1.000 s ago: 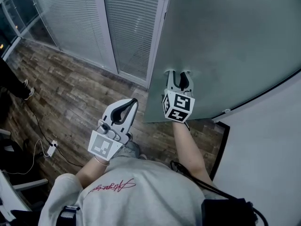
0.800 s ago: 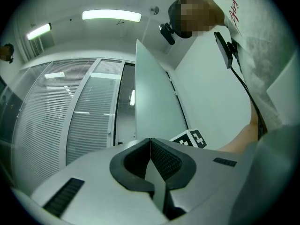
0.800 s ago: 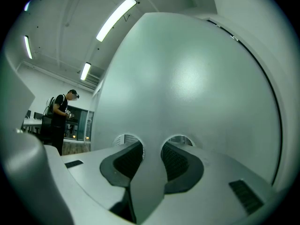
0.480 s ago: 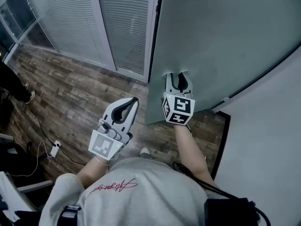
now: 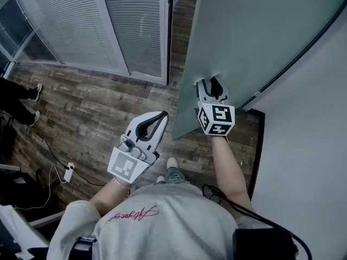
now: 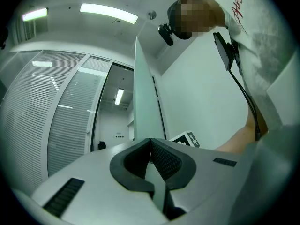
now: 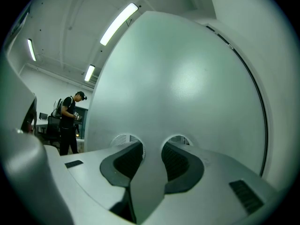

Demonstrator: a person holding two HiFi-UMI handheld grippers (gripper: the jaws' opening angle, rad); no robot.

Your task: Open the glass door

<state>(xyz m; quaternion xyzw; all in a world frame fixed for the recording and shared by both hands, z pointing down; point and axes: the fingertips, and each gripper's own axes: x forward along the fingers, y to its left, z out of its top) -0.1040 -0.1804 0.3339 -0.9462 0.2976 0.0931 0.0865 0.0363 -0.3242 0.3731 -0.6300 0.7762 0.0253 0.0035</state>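
My right gripper point(image 5: 210, 83) has its jaws spread with nothing pinched between them. Both tips look planted on the glass door point(image 5: 255, 31), which fills everything dead ahead of them. My left gripper point(image 5: 164, 114) hangs idle, jaws pressed together and empty, with the door's free edge just off to its right. And there's a gap! The doorway point(image 5: 181, 10) shows floor beyond, left of my right jaws. I'd call it partly open, with more swing needed to clear a way through.
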